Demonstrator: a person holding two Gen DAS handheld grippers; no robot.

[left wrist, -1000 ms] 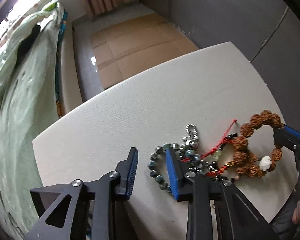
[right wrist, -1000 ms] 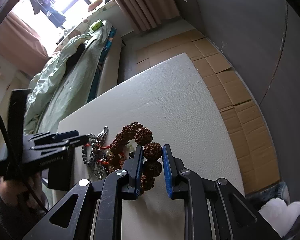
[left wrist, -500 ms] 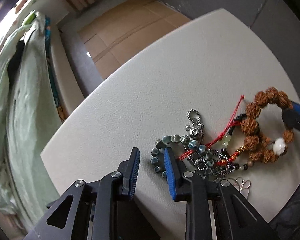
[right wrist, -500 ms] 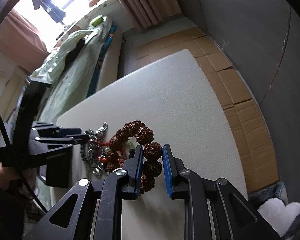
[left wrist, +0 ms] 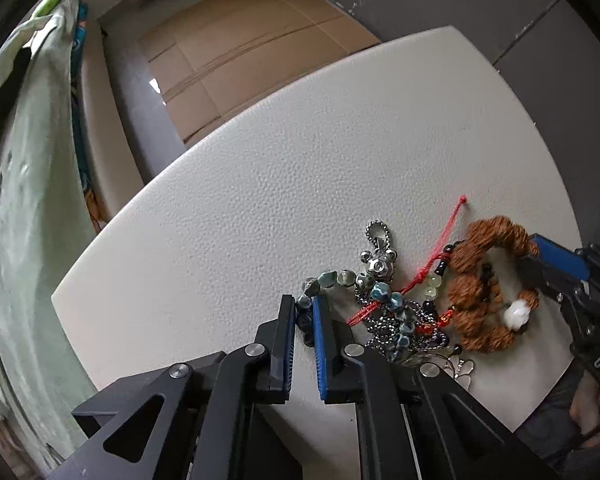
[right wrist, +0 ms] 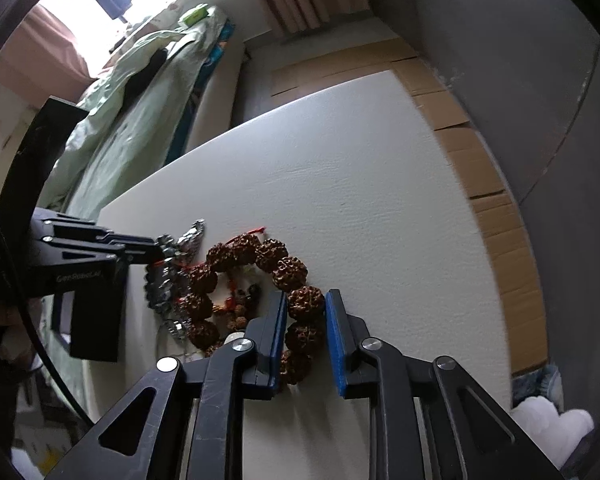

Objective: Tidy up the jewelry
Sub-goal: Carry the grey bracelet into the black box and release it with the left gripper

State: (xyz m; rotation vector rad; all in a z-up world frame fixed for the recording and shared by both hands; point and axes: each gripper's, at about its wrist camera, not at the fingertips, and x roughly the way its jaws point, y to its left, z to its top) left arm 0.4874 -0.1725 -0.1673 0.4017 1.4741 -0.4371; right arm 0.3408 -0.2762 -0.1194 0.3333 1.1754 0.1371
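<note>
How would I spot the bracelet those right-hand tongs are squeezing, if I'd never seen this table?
Start at the white table and find the tangled jewelry heap near its close edge. At the heap's right side lies the brown bracelet, with one bead clamped in the right tongs. Its big, wrinkled, walnut-like brown beads set it apart from the small blue-grey bead bracelet and silver chain beside it.
</note>
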